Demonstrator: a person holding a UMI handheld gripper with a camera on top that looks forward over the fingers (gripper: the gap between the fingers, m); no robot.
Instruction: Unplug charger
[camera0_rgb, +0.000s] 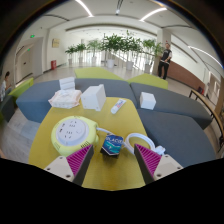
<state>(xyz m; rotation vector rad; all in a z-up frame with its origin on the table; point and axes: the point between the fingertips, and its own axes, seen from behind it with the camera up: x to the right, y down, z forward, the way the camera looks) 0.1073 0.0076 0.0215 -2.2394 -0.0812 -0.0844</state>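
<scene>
Room: wide hall with ceiling strip lights, a row of green plants (118, 44) along the far side, a person (164, 61) in dark clothes standing to the right of the plants.
Sofa: grey-blue sectional (180, 104) wrapping behind and to the right of the counter, with yellow-green cushions on top of its back.
Counter: yellow surface (120, 122) running from the tongs out toward the sofa.
Power strip: round, white and yellow-green (72, 132), lying flat on the counter, just ahead of the left finger.
Boxes: white box (93, 97) upright at the far end of the counter; a stack of white packages (65, 96) to its left; a smaller white box (147, 100) to its right, apart from the others.
Charger: white body with cable (138, 141), on the counter just ahead of the right finger, near the dark packet.
Packet: small dark item with blue print (112, 146), between the fingers and slightly beyond their tips, resting on the counter.
Remote-like item: small, white, slim (118, 105), beyond the packet, mid-counter.
Tongs: (113, 157) fingers spread wide, magenta pads (77, 159) facing inward, nothing clamped.
</scene>
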